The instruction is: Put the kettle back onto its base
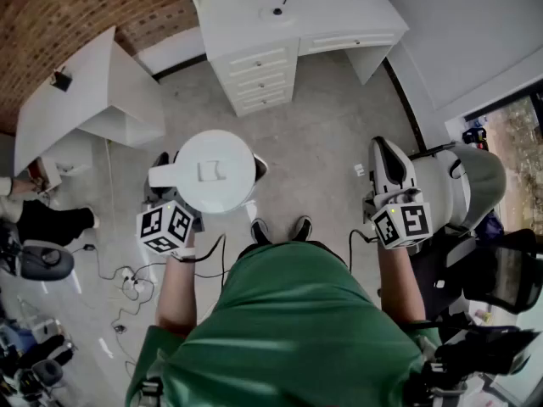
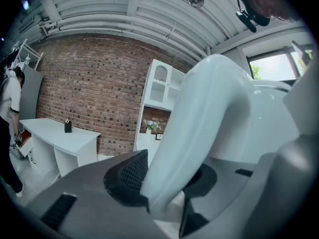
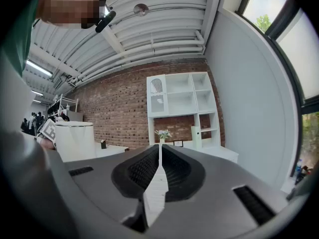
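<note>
My left gripper (image 2: pixel 164 178) clamps the white kettle (image 1: pixel 214 172) by its handle, held above the floor. My right gripper (image 3: pixel 159 158) is closed, empty. I judge this the carrying step. Next: find the base, perhaps on the tabletop (image 1: pixel 339 15) ahead, and lower squarely.

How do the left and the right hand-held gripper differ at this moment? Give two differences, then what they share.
The left hand-held gripper is clamped on the white kettle by its handle; the right hand-held gripper holds nothing. The left's jaws stand apart by the handle's thickness; the right's are pressed together. Both have grey bodies with black ribbed pads and carry a marker cube.
</note>
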